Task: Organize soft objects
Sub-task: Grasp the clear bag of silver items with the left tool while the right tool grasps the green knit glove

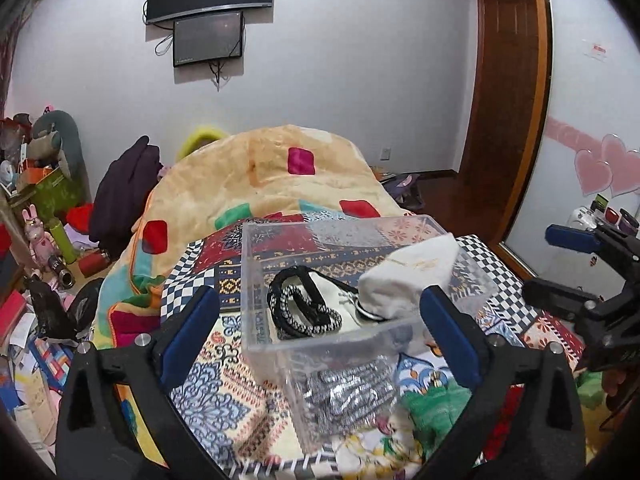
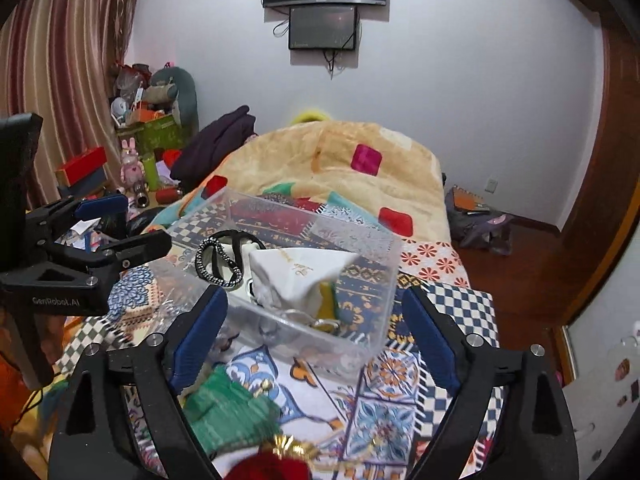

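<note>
While the clear rectangular plastic box [image 2: 372,280] on the patterned bedspread [image 2: 400,392] is already holding a white cloth pouch [image 2: 296,276] and black braided cords [image 1: 296,312], green tasselled fabric [image 2: 228,412] and a silver sequinned piece [image 1: 348,396] are lying outside, awaiting sorting; left gripper [image 1: 320,320] and right gripper [image 2: 316,328] are both hovering open, empty.

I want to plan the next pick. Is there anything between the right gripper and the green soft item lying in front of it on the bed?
Nothing visible blocks it. The right gripper is open, and the green soft item lies on the patterned bedspread just below its left finger. The clear box sits farther ahead, beyond the item, not between them.
</note>
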A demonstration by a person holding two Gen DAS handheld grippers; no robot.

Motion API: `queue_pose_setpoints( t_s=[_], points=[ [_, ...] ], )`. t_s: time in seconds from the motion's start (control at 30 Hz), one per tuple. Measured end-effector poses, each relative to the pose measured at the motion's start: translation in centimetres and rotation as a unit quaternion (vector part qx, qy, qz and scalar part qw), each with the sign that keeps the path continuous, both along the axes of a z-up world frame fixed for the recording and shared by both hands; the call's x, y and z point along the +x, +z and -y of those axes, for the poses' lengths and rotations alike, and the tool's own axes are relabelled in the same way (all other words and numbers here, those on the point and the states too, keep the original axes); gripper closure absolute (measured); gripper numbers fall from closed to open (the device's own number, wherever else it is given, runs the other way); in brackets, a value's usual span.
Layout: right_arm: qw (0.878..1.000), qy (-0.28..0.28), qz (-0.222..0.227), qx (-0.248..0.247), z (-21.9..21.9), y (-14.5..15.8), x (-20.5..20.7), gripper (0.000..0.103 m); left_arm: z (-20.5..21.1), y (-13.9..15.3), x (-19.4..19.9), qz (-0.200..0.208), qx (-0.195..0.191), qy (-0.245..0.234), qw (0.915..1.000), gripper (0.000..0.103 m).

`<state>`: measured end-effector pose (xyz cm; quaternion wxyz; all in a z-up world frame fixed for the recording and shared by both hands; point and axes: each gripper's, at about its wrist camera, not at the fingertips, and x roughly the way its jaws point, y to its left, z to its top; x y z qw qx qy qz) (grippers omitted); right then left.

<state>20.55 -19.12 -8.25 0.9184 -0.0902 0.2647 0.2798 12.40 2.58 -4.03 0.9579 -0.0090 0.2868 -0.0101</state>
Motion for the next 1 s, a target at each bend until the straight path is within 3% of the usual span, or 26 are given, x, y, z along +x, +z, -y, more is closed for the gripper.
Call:
queue_pose_setpoints(
  t_s=[0.2,0.6,0.67,0.8,0.87,1.0],
  points=[
    [1.000,-0.001,-0.013,-0.003,1.0,-1.5,-1.7,0.007,0.4,-1.8,-1.8,-0.018,0.013,-0.001,0.9998,0.001],
    [0.990,0.064,-0.126,-0.022,-2.9,-8.0,-1.4,0.010,0.2,-8.0,-0.2,-0.104,-0.008,-0.002,0.9945,0.001],
    [0.987,0.076,-0.140,-0.032,-3.7,-8.8,-1.4,0.022,0.1,-8.5,0.4,-0.116,-0.020,-0.004,0.9931,0.001],
    [0.981,0.090,-0.165,-0.043,-4.4,-10.1,-1.3,0.035,0.1,-9.3,1.4,-0.132,-0.043,-0.008,0.9903,0.004],
    [0.981,0.089,-0.163,-0.048,-4.5,-10.4,-1.3,0.046,0.3,-9.6,1.8,-0.138,-0.048,-0.017,0.9891,0.019],
    [0.982,0.087,-0.161,-0.043,-4.2,-10.2,-1.1,0.064,0.6,-9.9,2.1,-0.146,-0.057,-0.031,0.9872,0.034]
  ],
)
